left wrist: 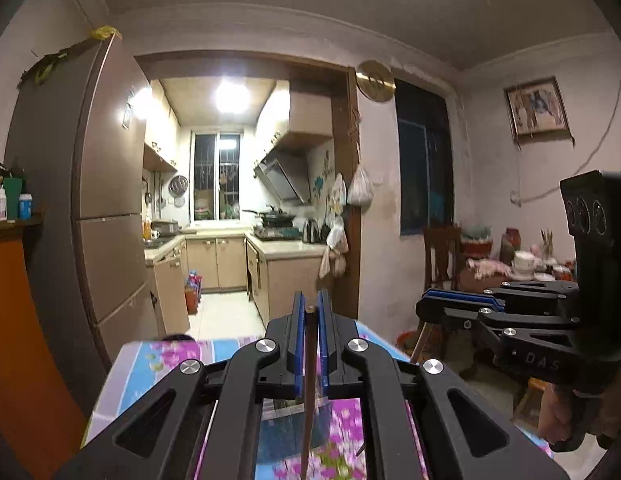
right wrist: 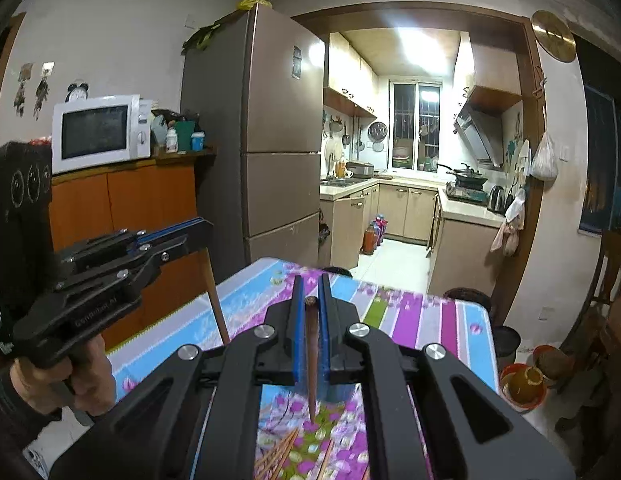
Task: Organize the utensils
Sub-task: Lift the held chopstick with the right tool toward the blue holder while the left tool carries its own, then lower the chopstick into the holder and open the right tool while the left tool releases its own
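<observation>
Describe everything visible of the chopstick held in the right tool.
The chopstick is a slim, dark brown stick, wood by the look of it, tapering to a point. It is clamped between the blue pads of the right tool, blunt end up by the fingertips, point hanging down over the floral tablecloth, not visibly touching it.

My left camera looks forward along my left claw point(left wrist: 309, 312), close above the bench point(left wrist: 158, 360), facing the kitchen doorway point(left wrist: 246, 184); my right claw point(left wrist: 462, 300) crosses its right edge. My right camera sits just behind my right claw point(right wrist: 309, 304), aimed the same way, with my left claw point(right wrist: 178, 228) at its left. Both views share the bench, the fridge point(right wrist: 270, 120) and the kitchen.
</observation>
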The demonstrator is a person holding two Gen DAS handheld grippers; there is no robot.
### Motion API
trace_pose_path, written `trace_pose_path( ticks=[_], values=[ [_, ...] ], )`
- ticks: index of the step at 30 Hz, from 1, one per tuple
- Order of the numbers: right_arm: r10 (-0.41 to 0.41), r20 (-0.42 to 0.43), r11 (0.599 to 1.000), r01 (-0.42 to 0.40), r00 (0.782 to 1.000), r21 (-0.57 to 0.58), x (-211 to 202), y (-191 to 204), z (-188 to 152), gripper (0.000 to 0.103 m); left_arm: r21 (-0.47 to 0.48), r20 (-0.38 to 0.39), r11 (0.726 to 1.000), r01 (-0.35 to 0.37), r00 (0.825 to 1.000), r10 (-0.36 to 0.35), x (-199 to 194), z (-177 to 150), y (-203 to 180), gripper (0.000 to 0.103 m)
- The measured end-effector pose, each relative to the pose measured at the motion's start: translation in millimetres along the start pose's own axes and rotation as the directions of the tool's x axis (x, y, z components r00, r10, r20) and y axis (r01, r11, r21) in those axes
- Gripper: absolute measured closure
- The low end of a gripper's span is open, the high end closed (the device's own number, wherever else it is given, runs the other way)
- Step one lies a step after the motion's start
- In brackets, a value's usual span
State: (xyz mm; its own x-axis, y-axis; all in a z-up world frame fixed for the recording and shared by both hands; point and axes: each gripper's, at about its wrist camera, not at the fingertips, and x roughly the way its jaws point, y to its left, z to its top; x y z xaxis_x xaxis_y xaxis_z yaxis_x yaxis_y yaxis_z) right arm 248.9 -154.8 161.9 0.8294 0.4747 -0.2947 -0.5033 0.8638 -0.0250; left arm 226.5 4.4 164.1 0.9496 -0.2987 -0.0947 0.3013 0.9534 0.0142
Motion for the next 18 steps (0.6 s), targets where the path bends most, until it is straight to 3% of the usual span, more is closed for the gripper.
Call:
trace_pose_path(
  ticks=[9,14,18],
  values=[
    [-0.038,0.019,0.999,0.038,0.999,-0.002,39.3,-25.4,69.8,0.098,-0.044,0.067,0.998,-0.049,0.996,0.052,46.3,66.0,24.8,0.095],
    [-0.045,-0.010,0.999,0.045,0.999,0.002,73.7,-35.1,76.6,0.098,-0.059,0.051,0.996,-0.065,0.996,0.068,76.5,70.2,38.7,0.095],
    [-0.037,-0.034,0.999,0.037,0.999,0.013,94.0,-39.4,69.3,0.098,-0.043,0.016,0.996,-0.079,0.997,0.080,99.2,53.2,42.0,0.095]
  ],
)
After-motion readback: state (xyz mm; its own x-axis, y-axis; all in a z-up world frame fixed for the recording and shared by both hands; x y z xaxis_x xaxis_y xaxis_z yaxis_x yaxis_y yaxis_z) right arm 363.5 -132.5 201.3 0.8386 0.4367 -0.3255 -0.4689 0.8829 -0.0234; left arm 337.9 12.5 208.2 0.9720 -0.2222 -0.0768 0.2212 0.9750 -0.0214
